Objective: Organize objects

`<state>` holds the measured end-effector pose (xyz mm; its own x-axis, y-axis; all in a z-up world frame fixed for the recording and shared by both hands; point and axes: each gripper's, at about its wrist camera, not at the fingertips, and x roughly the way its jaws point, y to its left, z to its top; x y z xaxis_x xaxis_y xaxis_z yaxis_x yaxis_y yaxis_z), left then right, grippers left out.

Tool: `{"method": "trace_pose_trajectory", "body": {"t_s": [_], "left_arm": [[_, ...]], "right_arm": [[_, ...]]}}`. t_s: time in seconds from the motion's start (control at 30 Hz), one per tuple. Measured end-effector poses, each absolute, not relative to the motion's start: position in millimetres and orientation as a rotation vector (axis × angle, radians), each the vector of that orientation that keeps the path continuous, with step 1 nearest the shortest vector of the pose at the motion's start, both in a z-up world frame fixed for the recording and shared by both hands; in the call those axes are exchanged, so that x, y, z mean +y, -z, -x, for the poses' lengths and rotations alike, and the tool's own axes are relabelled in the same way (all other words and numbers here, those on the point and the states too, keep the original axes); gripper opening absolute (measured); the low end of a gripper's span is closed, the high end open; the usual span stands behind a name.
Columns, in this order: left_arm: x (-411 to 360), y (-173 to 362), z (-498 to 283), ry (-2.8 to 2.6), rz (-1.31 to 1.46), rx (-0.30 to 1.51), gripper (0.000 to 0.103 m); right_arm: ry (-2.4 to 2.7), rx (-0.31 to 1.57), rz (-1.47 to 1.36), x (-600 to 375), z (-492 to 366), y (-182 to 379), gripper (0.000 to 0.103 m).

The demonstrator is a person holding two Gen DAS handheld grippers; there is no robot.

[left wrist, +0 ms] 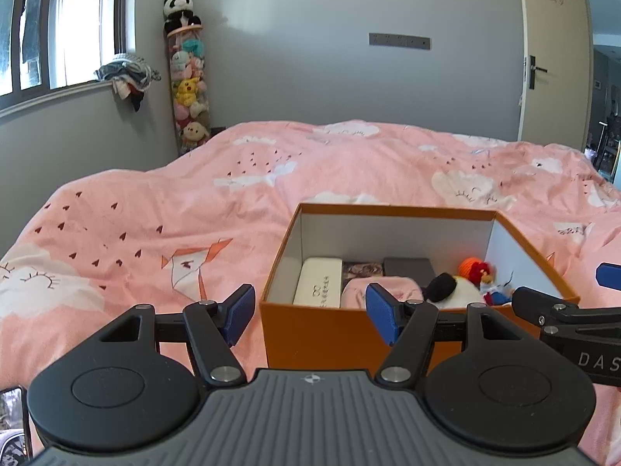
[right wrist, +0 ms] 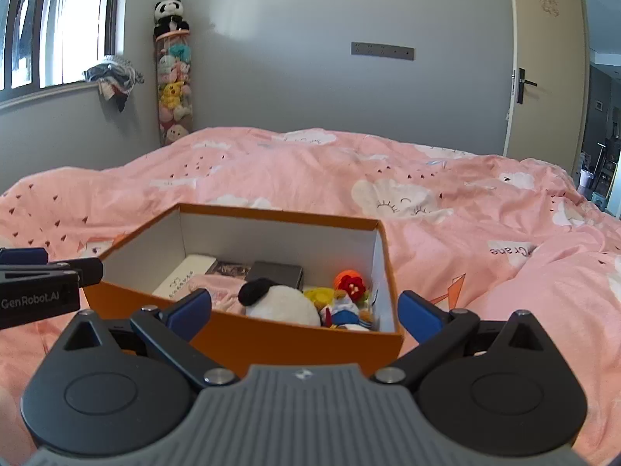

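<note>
An open orange box [left wrist: 318, 330] with white inner walls sits on the pink quilt. Inside lie a white case [left wrist: 318, 285], a pink soft item [left wrist: 392, 285], a dark grey box [left wrist: 407, 268], a panda plush [right wrist: 283, 305], an orange ball [right wrist: 345, 277] and a small sailor doll [right wrist: 343, 308]. My left gripper [left wrist: 310, 318] hangs open just before the box's near left corner, holding nothing. My right gripper [right wrist: 304, 316] is open wide in front of the box's near wall, its right pad beyond the right corner. Each gripper shows at the edge of the other's view.
The pink quilt [left wrist: 174, 213] covers the whole bed around the box. A tall clear tube of plush toys [left wrist: 188, 89] with a panda on top stands in the far corner. Clothes [left wrist: 126, 75] lie on the window sill. A door [left wrist: 551, 50] is open at the right.
</note>
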<state>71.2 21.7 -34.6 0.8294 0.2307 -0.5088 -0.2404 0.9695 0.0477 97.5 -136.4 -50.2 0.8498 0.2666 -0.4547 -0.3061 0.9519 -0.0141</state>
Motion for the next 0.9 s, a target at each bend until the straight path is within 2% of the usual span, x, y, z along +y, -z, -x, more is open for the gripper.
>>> {"method": "trace_pose_trajectory", "body": {"t_s": [0.9], "left_arm": [[18.1, 29.5, -67.0, -0.231, 0.018, 0.604, 0.075]], "right_arm": [[-0.321, 0.461, 0.107, -140.2, -81.0, 42.4, 0.102]]}}
